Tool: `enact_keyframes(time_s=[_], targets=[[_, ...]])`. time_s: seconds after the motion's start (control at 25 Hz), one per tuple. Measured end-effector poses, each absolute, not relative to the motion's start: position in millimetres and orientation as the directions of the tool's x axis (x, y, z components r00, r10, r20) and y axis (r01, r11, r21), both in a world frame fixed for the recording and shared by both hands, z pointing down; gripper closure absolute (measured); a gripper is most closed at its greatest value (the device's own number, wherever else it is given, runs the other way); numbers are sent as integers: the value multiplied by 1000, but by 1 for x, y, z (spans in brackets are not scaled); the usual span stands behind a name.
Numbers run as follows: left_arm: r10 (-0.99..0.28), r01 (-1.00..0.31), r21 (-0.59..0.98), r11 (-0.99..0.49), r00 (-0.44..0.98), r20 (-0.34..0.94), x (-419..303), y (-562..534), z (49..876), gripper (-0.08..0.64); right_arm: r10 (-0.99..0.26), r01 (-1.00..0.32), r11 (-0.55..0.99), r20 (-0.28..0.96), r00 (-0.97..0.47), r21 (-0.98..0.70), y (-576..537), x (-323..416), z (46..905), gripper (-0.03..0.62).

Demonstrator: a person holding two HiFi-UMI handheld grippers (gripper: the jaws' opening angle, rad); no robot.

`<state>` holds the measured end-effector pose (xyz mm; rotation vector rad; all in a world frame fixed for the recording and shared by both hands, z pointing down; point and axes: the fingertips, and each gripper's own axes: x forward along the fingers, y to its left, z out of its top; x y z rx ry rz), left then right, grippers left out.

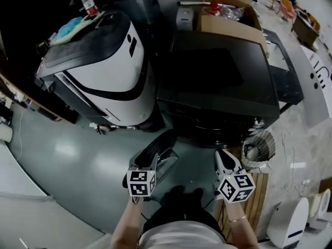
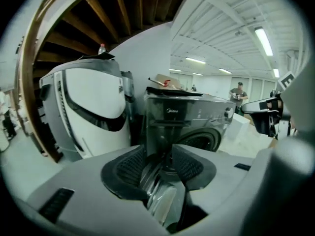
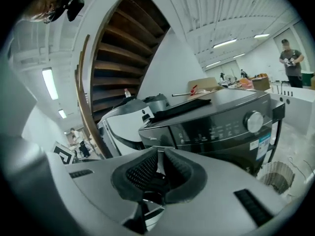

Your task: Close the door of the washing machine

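Black ribbed rubber lines the pads (image 2: 129,170) of the left gripper (image 2: 158,152), which stand wide apart and press on nothing. Low in the gap a shiny curved edge shows, and I cannot tell whether it is the door's rim or the gripper's own metal. Straight beyond those jaws stands the dark grey washing machine (image 2: 189,114), its round opening just to their right. In the head view the door (image 1: 155,148) hangs swung out from the machine's front toward the person, with its free edge just ahead of the left jaws. This gripper therefore seems placed to push the door home rather than to clamp it. The right gripper (image 3: 158,157) has its jaws all but together, with only a thin slit between the pads and nothing in it. It sits off to the door's right and is probably idle, since one hand should be enough for a swinging door. A wire basket (image 1: 270,141) lies just beyond the right jaws, apparently clear of the door's path. The door is not yet closed.
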<state>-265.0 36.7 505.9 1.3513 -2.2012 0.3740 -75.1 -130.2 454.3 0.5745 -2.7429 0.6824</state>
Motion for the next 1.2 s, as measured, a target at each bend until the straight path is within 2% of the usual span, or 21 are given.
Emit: enact_keyframes(time_s=[0.24,0.48,0.88,1.2], targets=[[-589,-752,14,659,-505,631,-297,128,541,368,-108,-263,873,363,-925,-411,-90,-135,477,563],[-499,-659,42,751,-525,689,-318,193,572,368,27,-155,894,394,-919,-421,-38,-184,494,563],[-470,-635,88,768,-463,752,-350,258,617,368,145,-60,924,491,-859,-378,36,-242,528,540],[-538,-720,171,673,-317,781,-350,275,649,367,183,-36,927,535,-825,-373,77,-262,549,532]])
